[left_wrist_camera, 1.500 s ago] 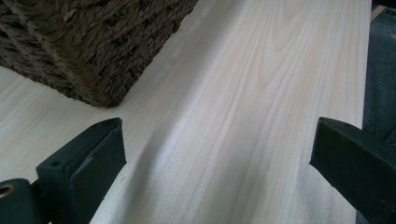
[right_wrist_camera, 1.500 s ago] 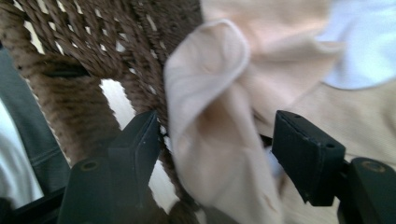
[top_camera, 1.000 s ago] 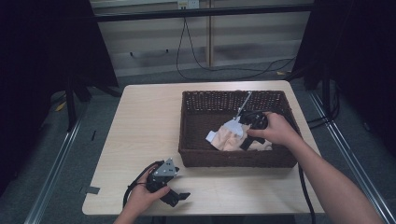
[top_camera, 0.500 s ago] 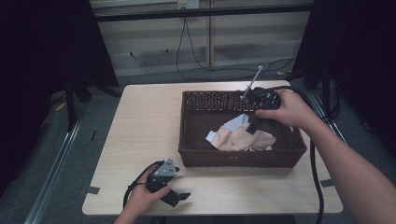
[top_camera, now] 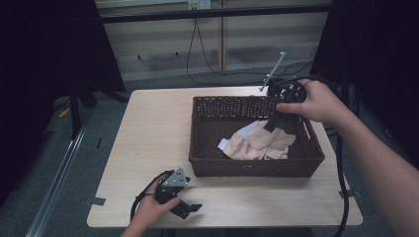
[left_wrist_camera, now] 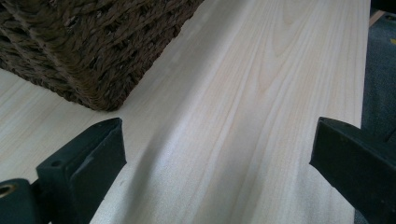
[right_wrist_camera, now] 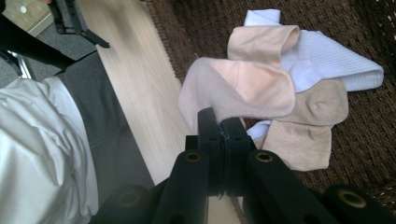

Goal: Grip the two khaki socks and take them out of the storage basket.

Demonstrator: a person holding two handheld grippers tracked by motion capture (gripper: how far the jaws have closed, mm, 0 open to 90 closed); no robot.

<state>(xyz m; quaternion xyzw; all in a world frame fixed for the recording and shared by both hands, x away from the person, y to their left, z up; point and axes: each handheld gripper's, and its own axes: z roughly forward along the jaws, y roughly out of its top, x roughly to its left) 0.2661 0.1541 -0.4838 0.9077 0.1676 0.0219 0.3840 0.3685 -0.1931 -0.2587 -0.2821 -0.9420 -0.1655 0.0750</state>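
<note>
Closest to the person, the left gripper [top_camera: 190, 207] sits low on the table [top_camera: 148, 143] near the front edge, just off the front left corner of the basket [top_camera: 257, 167]. Its jaws are spread wide with nothing between them, just bare wood, and the left gripper view has the woven corner of the basket right ahead of it. Going further in, the basket is a dark brown wicker thing on the right half of the table, with a little pile of socks in it. There's a white sock [right_wrist_camera: 327, 58] and a tan sock [right_wrist_camera: 303, 126] lying on the bottom. The beige sock [right_wrist_camera: 243, 88] is the one in play: the right gripper [right_wrist_camera: 219, 122] has its jaws pressed together on one end of it, and the sock hangs down into the basket, draped over the others. In the high view the right gripper is up above the far right part of the basket, held in the right hand [top_camera: 316, 101], with the beige sock trailing under it toward the pile. Past the basket there's just the table's far edge and some cables [top_camera: 207, 54] on the floor behind.
</note>
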